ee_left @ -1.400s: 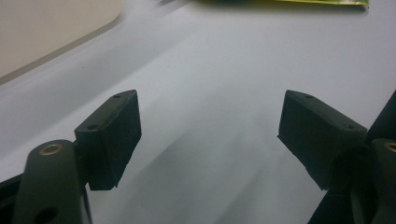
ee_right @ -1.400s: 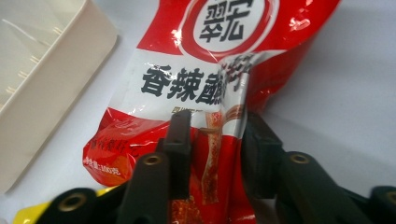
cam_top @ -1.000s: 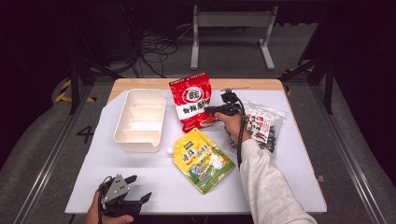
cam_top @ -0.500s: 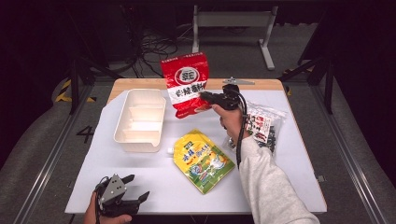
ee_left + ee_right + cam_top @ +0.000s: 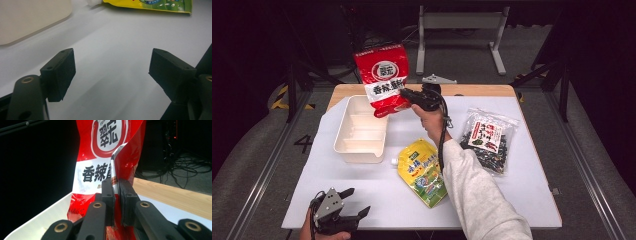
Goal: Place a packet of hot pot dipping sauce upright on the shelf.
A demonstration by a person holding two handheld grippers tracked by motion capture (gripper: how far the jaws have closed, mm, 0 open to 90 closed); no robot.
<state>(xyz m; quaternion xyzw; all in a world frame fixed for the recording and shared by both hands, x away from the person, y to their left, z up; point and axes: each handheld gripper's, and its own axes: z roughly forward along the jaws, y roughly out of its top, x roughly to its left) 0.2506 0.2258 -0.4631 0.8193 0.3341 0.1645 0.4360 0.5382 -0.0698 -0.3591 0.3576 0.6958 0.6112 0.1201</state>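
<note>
Red bag (image 5: 383, 77) hangs above bin (image 5: 360, 131) far edge.

You have even light from overhead on the white table (image 5: 522, 200), with only short, soft shadows there; the room behind it stays nearly black. Your left gripper view is dim and grey, soft throughout. In your right gripper view the red bag (image 5: 107, 157) shows glare on its creases, sharp against darkness.

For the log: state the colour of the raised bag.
Red bag with white band, clearest in right gripper view.
</note>
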